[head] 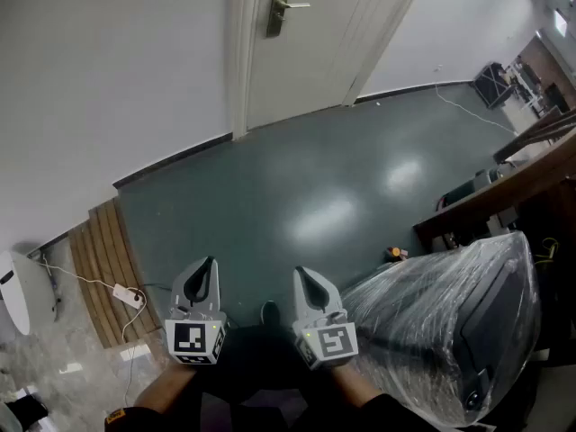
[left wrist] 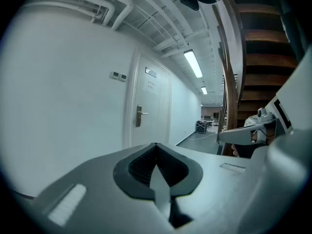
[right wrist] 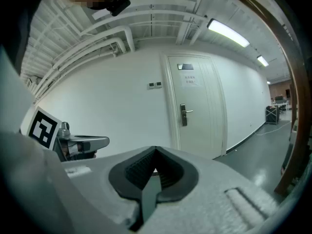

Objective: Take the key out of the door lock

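Observation:
A white door (head: 306, 52) stands shut across the dark floor, with a metal lock plate and lever handle (head: 281, 5) at the top of the head view. The handle (left wrist: 139, 115) also shows far off in the left gripper view, and the same handle (right wrist: 184, 114) in the right gripper view. The key is too small to make out. My left gripper (head: 202, 273) and right gripper (head: 309, 282) are held side by side close to my body, far from the door. Both are shut with nothing between their jaws.
A large thing wrapped in clear plastic (head: 459, 322) sits at my right, beside a wooden stair rail (head: 504, 196). Wooden slats (head: 103, 268), a white cable and a white round object (head: 18, 291) lie at the left by the wall. Office clutter (head: 495, 79) stands far right.

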Demonstrator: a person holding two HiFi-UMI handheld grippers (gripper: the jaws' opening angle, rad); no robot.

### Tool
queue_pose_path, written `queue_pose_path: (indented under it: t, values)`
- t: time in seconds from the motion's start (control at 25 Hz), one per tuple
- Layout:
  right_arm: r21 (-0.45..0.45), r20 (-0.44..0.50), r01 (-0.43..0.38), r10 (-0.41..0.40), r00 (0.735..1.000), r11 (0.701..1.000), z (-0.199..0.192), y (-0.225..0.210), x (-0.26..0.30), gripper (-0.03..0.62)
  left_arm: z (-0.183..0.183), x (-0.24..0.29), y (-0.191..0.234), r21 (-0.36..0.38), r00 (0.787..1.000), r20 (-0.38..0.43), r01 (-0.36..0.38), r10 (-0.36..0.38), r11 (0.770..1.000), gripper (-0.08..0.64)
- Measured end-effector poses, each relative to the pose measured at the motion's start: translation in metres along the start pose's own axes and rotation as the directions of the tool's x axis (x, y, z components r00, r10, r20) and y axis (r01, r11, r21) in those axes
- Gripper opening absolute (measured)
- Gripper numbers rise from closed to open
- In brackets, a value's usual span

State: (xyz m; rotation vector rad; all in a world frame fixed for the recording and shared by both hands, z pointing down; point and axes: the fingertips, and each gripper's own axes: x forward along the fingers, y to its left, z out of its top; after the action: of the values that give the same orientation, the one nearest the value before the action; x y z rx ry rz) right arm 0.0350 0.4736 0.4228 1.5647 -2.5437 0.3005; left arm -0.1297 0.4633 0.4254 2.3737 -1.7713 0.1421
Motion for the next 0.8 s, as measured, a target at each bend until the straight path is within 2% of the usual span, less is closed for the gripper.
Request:
queue_pose_path:
  t: [0.44, 0.64, 0.8]
  values:
    - [0.024, 0.026, 0.015, -0.016, 1.000, 1.000, 0.009, -0.009, 0.003, -0.009, 0.002, 0.006, -0.003, -0.006, 1.000, -0.001, -0.010, 0.010, 1.000, 0.015]
    - [0.055, 0.024, -0.022, 0.021, 0.999, 0.998, 0.010, -0.009, 0.002, -0.009, 0.001, 0.006, -0.008, 0.003, 1.000, -0.006, -0.015, 0.015, 1.000, 0.015]
    - [0.050, 0.059, -0.032, 0.029, 0.998, 0.998, 0.014, -0.018, -0.001, -0.008, 0.000, 0.009, -0.019, 0.003, 1.000, -0.010, -0.015, 0.015, 1.000, 0.015]
